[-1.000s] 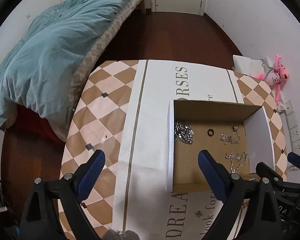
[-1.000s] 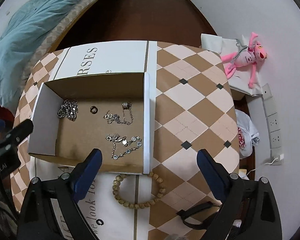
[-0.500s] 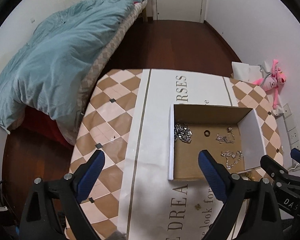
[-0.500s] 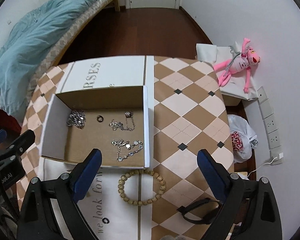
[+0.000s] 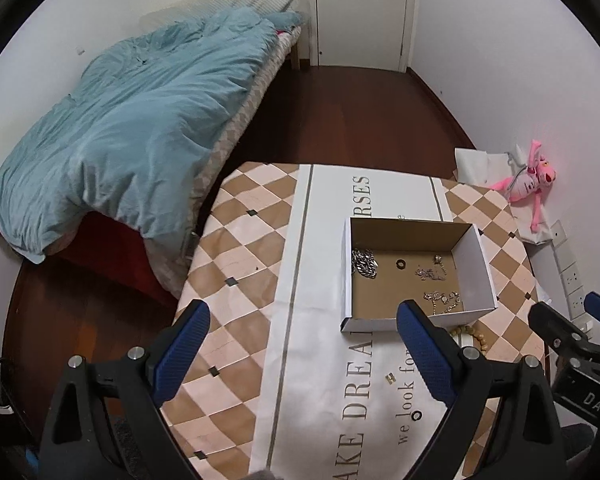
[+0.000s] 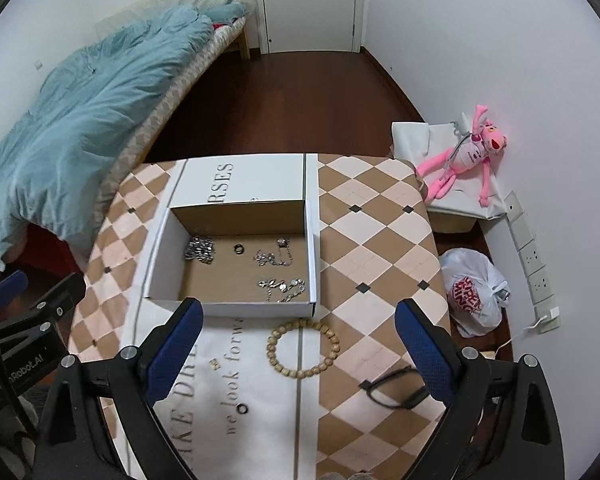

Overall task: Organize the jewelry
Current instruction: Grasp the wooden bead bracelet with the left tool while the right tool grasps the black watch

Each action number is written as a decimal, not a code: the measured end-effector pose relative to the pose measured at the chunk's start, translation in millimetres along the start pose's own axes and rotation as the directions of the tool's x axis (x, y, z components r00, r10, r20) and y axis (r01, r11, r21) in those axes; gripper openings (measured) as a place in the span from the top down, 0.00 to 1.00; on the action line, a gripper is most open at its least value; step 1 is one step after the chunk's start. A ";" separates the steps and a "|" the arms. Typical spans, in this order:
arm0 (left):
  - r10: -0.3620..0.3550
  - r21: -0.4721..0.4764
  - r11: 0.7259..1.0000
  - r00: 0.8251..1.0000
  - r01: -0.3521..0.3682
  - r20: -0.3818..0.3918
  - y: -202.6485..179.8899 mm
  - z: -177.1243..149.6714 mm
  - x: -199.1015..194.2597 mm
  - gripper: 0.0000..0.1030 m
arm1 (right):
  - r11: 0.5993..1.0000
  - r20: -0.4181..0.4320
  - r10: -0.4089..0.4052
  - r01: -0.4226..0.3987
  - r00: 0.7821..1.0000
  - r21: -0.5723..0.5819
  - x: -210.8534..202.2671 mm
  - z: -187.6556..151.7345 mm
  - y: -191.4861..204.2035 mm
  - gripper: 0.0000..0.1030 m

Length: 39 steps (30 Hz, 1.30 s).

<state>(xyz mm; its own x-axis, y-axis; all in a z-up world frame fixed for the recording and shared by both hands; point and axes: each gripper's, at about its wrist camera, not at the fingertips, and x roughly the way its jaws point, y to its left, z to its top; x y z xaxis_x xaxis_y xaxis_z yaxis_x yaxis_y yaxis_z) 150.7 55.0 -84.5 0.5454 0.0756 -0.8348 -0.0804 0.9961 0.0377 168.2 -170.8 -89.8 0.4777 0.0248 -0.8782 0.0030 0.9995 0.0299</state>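
Observation:
A shallow cardboard box [image 6: 160,260] [image 5: 474,264] stands on the table and holds silver chains [image 6: 199,249] [image 5: 364,264], a dark ring [image 6: 239,248] and silver bracelets [image 6: 282,286]. In front of the box lie a wooden bead bracelet [image 6: 302,347] [image 5: 470,334], a small gold piece [image 6: 213,364] [image 5: 389,378], a small black ring [image 6: 243,409] [image 5: 416,415] and a black band [image 6: 396,388]. My left gripper [image 5: 304,344] and right gripper [image 6: 296,340] are both open and empty, held above the near side of the table.
The table has a checked cloth [image 6: 372,240] with a white printed runner. A bed with a blue duvet [image 5: 120,128] stands to the left. A pink plush toy [image 6: 468,152], a plastic bag [image 6: 474,292] and wall sockets are on the right.
Both grippers have pulled back and up from the table, so the box looks smaller and more of the room shows. Both stay open. The jewelry has not moved.

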 end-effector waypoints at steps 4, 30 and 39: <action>0.044 0.009 0.999 0.999 -0.044 0.027 -2.4 -6.0 -11.2 0.08 | 0.999 0.010 0.024 -0.024 1.000 0.039 -14.1 -11.3 -9.5 0.05; -0.103 0.184 0.968 0.942 0.168 -0.318 -143.2 -65.3 129.9 0.09 | 0.933 -0.291 -0.098 0.190 0.952 0.305 132.1 -119.7 -167.3 0.20; -0.127 0.194 0.962 0.943 0.193 -0.308 -150.0 -65.1 134.1 0.68 | 0.953 -0.244 -0.137 0.195 0.960 0.232 126.6 -112.1 -151.7 0.78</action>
<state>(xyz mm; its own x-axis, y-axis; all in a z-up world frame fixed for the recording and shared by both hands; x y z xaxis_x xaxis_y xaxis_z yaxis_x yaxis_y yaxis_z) 181.6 -87.3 -237.8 0.2675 -0.0698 -0.9610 0.1901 0.9816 -0.0184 129.8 -317.4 -259.0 0.2436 -0.1092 -0.9637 0.3003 0.9533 -0.0322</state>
